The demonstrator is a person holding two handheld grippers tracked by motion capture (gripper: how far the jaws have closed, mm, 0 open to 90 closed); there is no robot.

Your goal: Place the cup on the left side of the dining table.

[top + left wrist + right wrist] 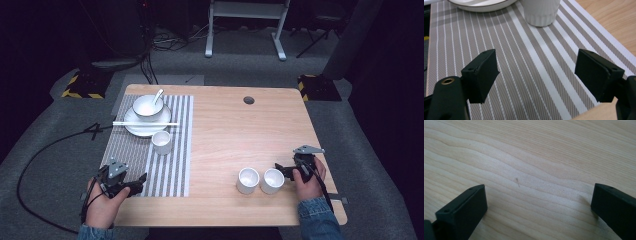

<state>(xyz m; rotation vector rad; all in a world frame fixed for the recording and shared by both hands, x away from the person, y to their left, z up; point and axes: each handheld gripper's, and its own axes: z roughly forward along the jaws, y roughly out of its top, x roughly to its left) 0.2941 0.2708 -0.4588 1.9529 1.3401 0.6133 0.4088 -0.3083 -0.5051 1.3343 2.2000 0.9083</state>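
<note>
Resting at the bench's (225,135) four o'clock, the right claw (281,169) gaped wide and empty just beside two white cups (260,180); glazed, brittle, probably slippery, best pinched across a rim. The left claw (140,181) gaped empty too.

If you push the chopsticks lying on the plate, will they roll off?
Probably. The chopsticks lie across the plate, resting on its rim with both ends sticking out past it, so a nudge may slide or roll them off. They look thin and stiff, likely light. The bowl behind might stop them rolling that way.

high view overhead facing forward, gripper views close above table (225,130)
</note>
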